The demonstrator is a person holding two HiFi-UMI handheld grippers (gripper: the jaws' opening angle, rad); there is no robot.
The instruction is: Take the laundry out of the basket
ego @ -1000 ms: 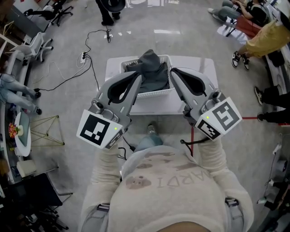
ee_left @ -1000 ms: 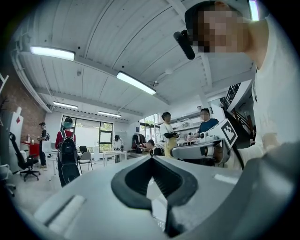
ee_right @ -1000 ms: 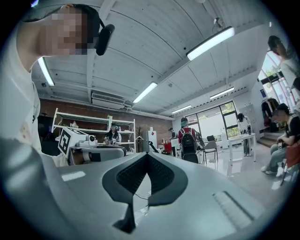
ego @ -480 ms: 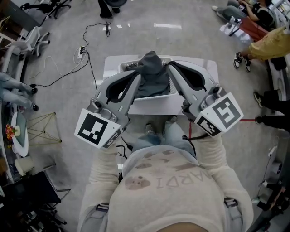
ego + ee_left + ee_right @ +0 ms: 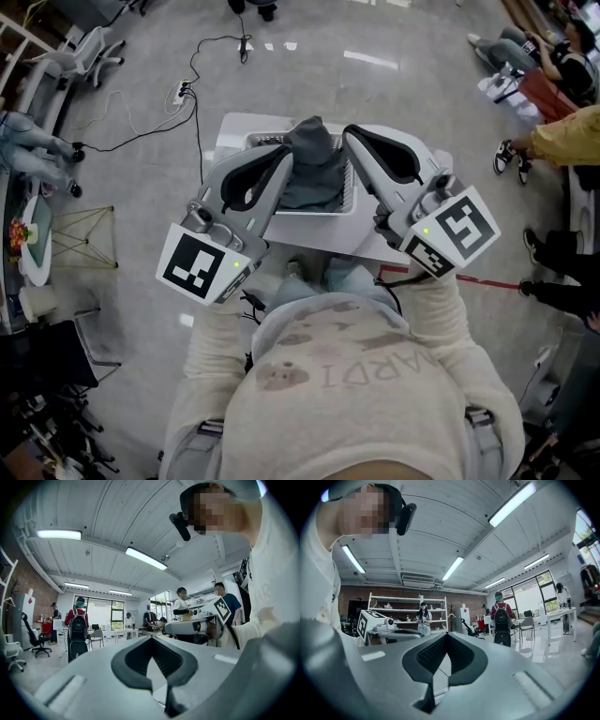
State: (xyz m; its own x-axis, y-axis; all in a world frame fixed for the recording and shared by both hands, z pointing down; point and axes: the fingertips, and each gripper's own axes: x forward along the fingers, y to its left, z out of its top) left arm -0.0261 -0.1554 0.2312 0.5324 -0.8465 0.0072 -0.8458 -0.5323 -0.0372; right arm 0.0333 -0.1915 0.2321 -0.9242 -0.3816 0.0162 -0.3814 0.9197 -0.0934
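Nearest you, the left gripper [image 5: 284,159] and right gripper [image 5: 349,133] are held out side by side over the table [image 5: 323,234], each with its marker cube close to your chest. The left gripper view shows the left gripper's [image 5: 150,638] jaws closed tip to tip with nothing between them. The right gripper view shows the same for the right gripper [image 5: 446,634]: jaws together, empty. Both views look out level across the room, not down. Beyond the cubes, a white basket [image 5: 309,210] stands on the white table. The laundry [image 5: 314,159], a dark grey heap, sits inside the basket and rises above its rim. In the head view the two grippers flank this heap, left one on its left, right one on its right; whether either touches the cloth cannot be told. Farther off, a power strip [image 5: 183,91] with its cable lies on the floor at far left, and seated people [image 5: 562,141] are at far right
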